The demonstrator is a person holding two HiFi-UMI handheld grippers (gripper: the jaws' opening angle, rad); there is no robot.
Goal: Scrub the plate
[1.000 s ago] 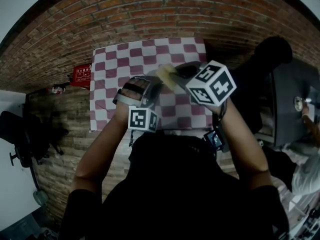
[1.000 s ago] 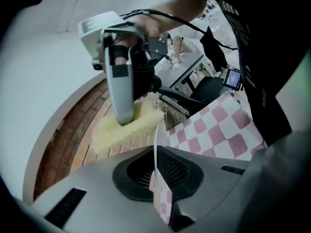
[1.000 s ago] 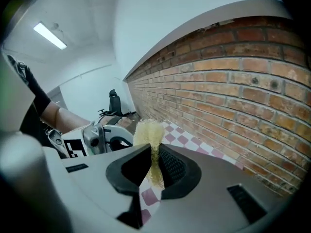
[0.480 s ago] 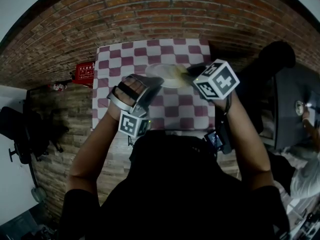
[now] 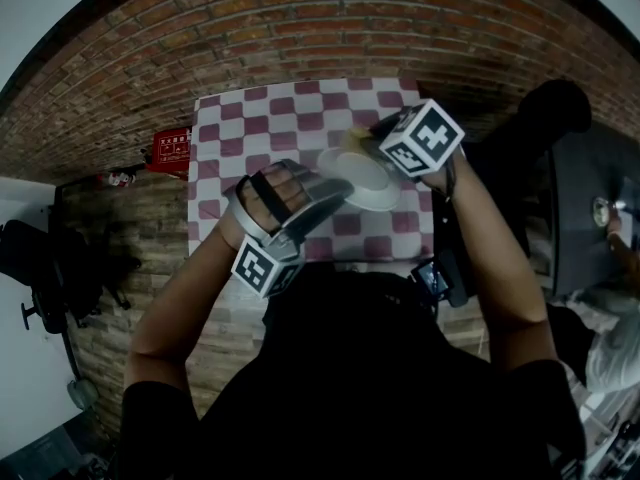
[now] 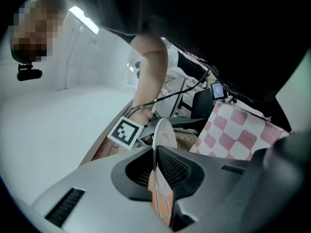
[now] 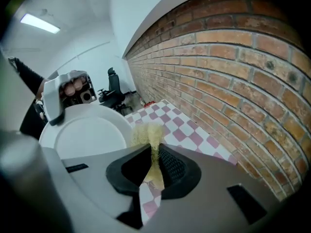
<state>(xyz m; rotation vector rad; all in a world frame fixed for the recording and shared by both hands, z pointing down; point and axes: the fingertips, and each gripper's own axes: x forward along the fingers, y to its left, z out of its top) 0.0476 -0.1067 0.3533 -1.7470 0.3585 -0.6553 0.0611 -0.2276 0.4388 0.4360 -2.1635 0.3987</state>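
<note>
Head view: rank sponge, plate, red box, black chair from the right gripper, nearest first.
1. sponge, pinched in the right gripper.
2. plate, just below the sponge in the picture.
3. red box, left of the checkered cloth.
4. black chair, at the left edge, lower down.

A red box (image 5: 168, 150) sits left of the pink-checkered cloth (image 5: 290, 118).

Nothing legible. Red box (image 5: 170, 150) just left of the table (image 5: 290, 118): white characters on its face, too small to read. Left cube (image 5: 263, 266) and right cube (image 5: 423, 138): black-and-white square code markers only, one pattern per visible face. Small lit screen (image 5: 432, 280) at the person's waist: content unreadable.
</note>
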